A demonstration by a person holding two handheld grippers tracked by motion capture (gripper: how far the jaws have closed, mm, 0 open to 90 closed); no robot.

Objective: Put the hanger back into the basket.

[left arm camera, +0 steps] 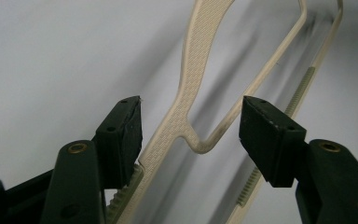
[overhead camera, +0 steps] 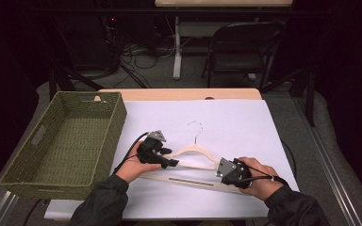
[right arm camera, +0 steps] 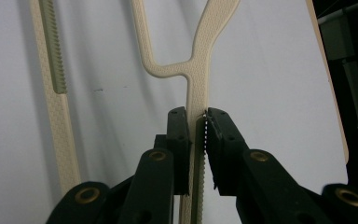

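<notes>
A cream plastic hanger (overhead camera: pixel 195 151) with a thin wire hook (overhead camera: pixel 196 127) lies flat on the white table cover (overhead camera: pixel 235 117). My left gripper (overhead camera: pixel 172 158) is at its left shoulder. In the left gripper view the jaws (left arm camera: pixel 191 126) stand open around that arm of the hanger (left arm camera: pixel 189 84), which runs close beside one pad (left arm camera: pixel 126 126) while the other pad stays well clear. My right gripper (overhead camera: pixel 222 170) is at the hanger's right end. In the right gripper view the jaws (right arm camera: pixel 196 123) are shut on the ribbed arm of the hanger (right arm camera: pixel 200 70).
A green woven basket (overhead camera: pixel 115 127) with nothing in it stands at the table's left, close to my left hand. Beyond the table's far edge are a dark folding chair (overhead camera: pixel 245 47), cables on the floor and a table leg.
</notes>
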